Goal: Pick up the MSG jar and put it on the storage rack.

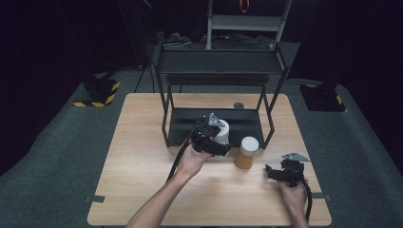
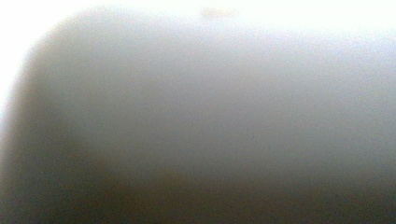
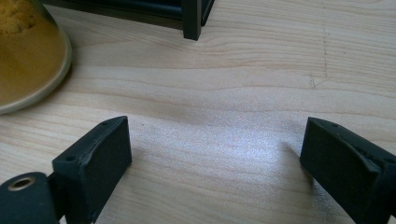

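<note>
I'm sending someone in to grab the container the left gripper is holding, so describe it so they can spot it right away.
Find the black metal rack at the far middle of the wooden table. At its front edge, the left gripper is shut on a white cylindrical container. Unlike the white-lidded jar beside it, filled with orange-yellow powder, it is plain white all over.

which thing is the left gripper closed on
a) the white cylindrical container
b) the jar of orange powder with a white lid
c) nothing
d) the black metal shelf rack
a: in the high view the left gripper clasps the white cylindrical container, while the orange-powder jar with a white lid stands apart, untouched.
</note>
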A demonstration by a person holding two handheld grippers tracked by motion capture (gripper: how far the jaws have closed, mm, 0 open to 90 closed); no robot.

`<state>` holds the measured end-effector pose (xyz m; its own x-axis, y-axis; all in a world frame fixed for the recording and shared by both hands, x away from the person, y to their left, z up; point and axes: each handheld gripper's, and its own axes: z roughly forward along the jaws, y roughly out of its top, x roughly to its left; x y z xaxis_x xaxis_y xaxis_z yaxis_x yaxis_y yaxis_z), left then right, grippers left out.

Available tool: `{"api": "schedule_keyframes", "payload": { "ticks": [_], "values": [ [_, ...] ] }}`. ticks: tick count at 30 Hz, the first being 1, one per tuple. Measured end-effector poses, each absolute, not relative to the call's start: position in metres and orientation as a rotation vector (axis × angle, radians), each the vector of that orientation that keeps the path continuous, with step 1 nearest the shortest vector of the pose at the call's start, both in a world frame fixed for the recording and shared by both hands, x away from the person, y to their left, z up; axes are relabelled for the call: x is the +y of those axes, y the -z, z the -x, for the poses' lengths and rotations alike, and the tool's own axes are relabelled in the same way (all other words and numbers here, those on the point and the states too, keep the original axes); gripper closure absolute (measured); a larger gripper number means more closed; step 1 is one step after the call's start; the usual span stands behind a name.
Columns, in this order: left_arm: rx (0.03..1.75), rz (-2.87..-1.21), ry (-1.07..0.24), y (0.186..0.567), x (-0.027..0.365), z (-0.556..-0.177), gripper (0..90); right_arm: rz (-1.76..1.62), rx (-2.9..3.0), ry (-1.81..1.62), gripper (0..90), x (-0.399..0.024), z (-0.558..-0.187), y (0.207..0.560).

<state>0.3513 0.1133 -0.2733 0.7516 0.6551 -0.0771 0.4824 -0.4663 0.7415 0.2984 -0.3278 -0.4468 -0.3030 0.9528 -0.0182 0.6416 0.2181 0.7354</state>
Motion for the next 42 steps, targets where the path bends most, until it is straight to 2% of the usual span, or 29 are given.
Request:
{"api": "schedule_keyframes", "payload": {
  "ticks": [28,42],
  "values": [
    [0.835,-2.195,-0.257,0.178,0.107,-0.388,29.8,-1.468,2.025,-0.872,8.3,-0.328,-0.298,0.447],
    [0.905,-2.202,-0.319,0.121,0.104,-0.410,29.9,-1.472,2.024,-0.872,8.3,-0.328,-0.298,0.447]
  ]
}}
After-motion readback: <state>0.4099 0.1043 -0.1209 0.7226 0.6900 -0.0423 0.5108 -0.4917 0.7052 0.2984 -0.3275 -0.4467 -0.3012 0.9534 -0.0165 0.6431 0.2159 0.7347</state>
